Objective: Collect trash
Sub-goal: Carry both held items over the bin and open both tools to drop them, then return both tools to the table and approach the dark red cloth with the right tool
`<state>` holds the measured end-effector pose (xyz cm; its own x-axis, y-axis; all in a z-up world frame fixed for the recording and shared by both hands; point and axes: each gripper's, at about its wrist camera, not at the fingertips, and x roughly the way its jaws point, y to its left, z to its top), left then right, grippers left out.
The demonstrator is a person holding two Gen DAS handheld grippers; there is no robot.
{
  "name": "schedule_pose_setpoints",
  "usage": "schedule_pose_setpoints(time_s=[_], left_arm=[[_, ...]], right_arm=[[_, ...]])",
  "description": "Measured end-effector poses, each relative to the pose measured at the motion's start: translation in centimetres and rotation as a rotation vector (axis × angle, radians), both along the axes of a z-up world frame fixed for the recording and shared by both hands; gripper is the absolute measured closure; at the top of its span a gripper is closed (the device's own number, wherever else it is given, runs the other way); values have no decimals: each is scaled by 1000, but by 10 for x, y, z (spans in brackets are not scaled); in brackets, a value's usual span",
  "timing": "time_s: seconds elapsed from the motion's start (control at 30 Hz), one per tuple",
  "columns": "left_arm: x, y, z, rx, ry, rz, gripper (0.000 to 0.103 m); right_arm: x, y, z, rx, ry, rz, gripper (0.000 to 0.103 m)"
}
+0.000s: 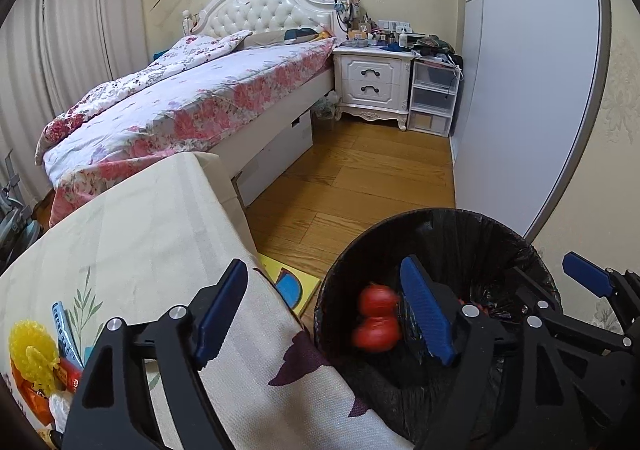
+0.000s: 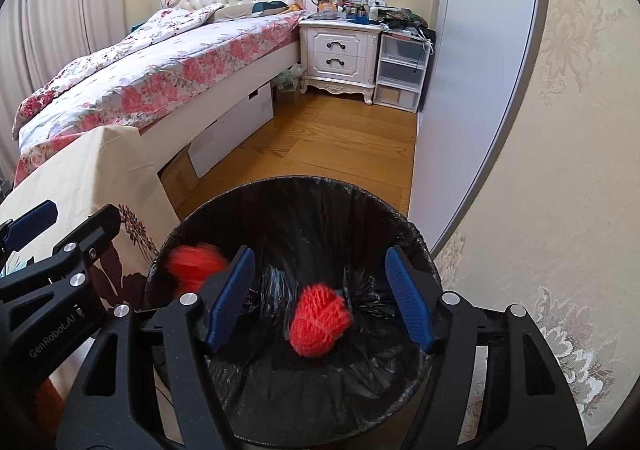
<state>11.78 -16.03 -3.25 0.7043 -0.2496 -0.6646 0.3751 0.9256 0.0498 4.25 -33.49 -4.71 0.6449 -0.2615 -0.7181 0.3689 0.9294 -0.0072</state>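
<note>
Both the left gripper (image 1: 326, 310) and the right gripper (image 2: 320, 296) stood with fingers wide and gripped nothing, poised over the round bin lined with black plastic film (image 2: 360, 198). 2 red foam-net fruit sleeves were in the bin: 1 blurred near the left wall (image 2: 196, 264) and 1 between the right gripper's fingers, clear of both pads (image 2: 320, 320). Such netting was judged light, soft and springy, so remaining pieces like the yellow foam-net sleeve on the cream tablecloth (image 1: 32, 354) would best be pinched across the bunched middle.
</note>
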Motion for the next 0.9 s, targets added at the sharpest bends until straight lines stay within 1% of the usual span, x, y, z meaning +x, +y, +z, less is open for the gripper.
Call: schedule_pose_setpoints(time_s=[0.2, 0.37, 0.53, 0.63, 0.9], left_arm=[[1, 1, 1, -3, -10, 7, 23], [-1, 6, 4, -7, -22, 24, 22], [-11, 16, 14, -7, -45, 40, 22], [-20, 27, 20, 5, -59, 56, 22], [-49, 73, 28, 8, -51, 133, 22]], right_arm=[[0, 0, 1, -6, 0, -5, 37], [-3, 0, 4, -10, -3, -4, 37], [-7, 6, 12, -9, -15, 5, 37], [-11, 14, 17, -14, -24, 24, 36], [-23, 52, 25, 0, -25, 120, 36]])
